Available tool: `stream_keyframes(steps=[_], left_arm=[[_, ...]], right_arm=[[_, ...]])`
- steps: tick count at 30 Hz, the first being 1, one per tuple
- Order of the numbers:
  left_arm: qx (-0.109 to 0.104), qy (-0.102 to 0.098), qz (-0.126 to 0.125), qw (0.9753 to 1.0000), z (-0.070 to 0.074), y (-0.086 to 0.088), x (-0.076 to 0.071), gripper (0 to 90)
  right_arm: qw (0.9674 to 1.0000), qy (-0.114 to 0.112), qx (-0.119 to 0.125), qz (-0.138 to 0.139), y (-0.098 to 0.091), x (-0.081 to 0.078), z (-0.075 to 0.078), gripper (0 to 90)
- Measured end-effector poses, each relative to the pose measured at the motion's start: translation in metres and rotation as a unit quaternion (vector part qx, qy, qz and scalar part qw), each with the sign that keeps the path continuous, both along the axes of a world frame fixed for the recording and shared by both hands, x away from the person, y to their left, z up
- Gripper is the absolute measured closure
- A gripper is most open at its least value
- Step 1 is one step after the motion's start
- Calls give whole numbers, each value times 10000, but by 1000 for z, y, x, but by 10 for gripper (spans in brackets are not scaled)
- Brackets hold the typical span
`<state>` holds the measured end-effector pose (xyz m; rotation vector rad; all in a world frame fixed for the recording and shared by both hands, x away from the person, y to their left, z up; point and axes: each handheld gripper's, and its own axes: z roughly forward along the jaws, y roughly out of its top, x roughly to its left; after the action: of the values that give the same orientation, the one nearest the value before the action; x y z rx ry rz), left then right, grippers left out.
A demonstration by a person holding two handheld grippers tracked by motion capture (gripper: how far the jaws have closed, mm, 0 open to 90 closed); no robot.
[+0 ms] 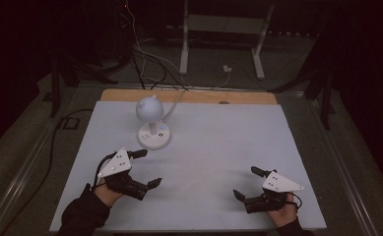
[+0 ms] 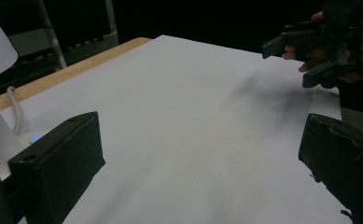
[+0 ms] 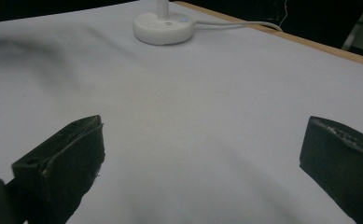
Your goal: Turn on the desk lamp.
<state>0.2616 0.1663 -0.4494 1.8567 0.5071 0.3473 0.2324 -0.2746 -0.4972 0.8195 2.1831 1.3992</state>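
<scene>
Currently both the left gripper (image 1: 146,168) and right gripper (image 1: 245,182) are held released and empty near the table's (image 1: 218,147) front edge, so the lamp (image 1: 153,123), standing toward the back left corner, could be toppled if reached hastily.

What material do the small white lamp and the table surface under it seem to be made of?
The lamp looks like smooth white plastic: its rounded head and round base have an even, slightly glossy surface. The table appears covered with a matte pale sheet, perhaps paper or foam board, over wood; a light wooden edge shows at the far side.
</scene>
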Motion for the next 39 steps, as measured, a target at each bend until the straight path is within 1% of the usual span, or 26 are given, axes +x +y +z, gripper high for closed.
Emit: stream_keyframes(steps=[5,15,16,19,20,23,25,28,29,32,33,36,37,39], left_arm=[[-13,41,97,9999,4,-6,7,4],[0,40,236,9997,9,-15,20,4],[38,19,260,9997,9,-17,22,4],[40,8,282,9996,8,-19,25,5],[46,7,327,9995,8,-20,26,6],[127,-38,392,9991,7,-25,33,9],[107,-19,400,9991,7,-26,35,9],[148,-34,462,9988,5,-28,40,9],[183,-45,506,9985,5,-29,42,9],[187,-21,678,9975,3,-31,48,9],[194,-25,704,9973,2,-32,49,9],[307,-62,830,9961,-2,-37,55,9],[307,-62,830,9961,-2,-37,55,9],[334,-48,971,9947,-4,-39,59,9]], right_arm=[[10000,11,18,7,0,0,0,0],[10000,24,41,-6,0,0,0,0],[10000,30,43,-1,0,1,0,0],[10000,35,50,1,0,1,0,0],[10000,29,61,4,0,1,0,0],[10000,39,61,-6,-1,1,0,0],[10000,47,72,-22,-1,2,0,0],[10000,54,77,-28,-1,2,0,0],[10000,54,77,-28,-1,2,0,0],[9999,63,85,-32,-1,2,-1,0],[9999,62,79,-34,-1,2,-1,0],[9999,68,70,-30,-1,2,-1,0],[9999,67,72,-34,-1,2,-1,0],[9999,72,71,-39,-1,2,-1,0]])
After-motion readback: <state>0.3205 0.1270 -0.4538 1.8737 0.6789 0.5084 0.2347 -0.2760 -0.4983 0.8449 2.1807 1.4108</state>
